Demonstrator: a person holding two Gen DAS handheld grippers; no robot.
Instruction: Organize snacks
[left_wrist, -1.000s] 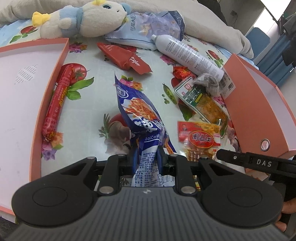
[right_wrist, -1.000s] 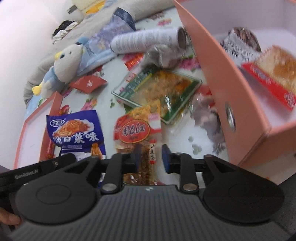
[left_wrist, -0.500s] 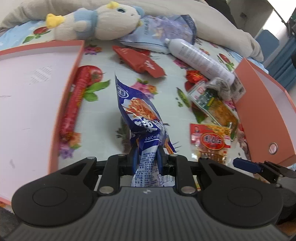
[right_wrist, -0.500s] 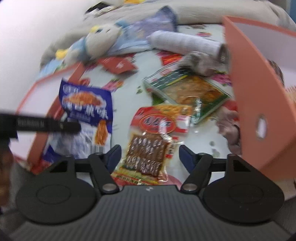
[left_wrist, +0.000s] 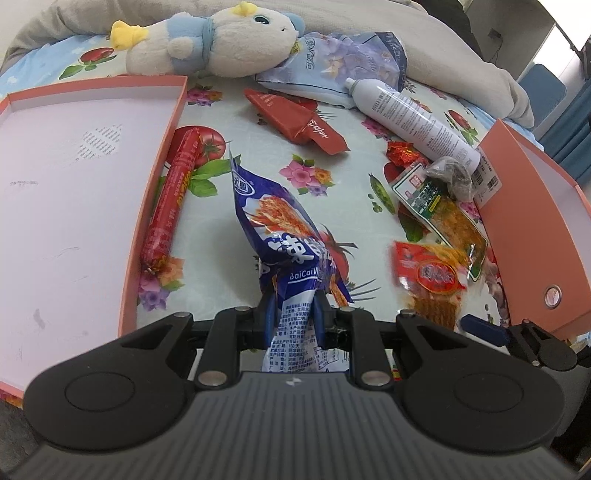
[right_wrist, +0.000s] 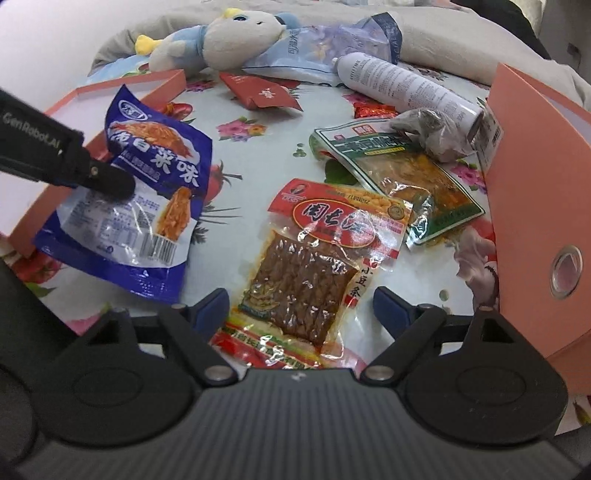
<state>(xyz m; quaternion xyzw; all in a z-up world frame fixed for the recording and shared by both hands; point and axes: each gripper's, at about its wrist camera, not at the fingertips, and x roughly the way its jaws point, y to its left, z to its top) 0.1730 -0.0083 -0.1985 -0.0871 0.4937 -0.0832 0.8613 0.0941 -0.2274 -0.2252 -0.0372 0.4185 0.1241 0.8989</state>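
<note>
A bed covered by a fruit-and-flower print cloth (left_wrist: 325, 206) carried everything. On it lay a plush toy (left_wrist: 221, 40), a pale blue bag (left_wrist: 332, 70), a white spray bottle (left_wrist: 402, 110), a red packet (left_wrist: 295, 122), a red sausage (left_wrist: 173, 192), a green-edged snack pack (right_wrist: 399, 166), a red-topped snack pack (right_wrist: 317, 258) and two pink box halves (left_wrist: 74, 184) (right_wrist: 535, 184).

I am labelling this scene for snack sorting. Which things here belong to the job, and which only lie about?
For the job: blue snack bag held in the left gripper; red snack pack between the open right gripper fingers; green snack pack; red sausage; pink tray; pink box.

Lying about: plush toy; white spray can.
</note>
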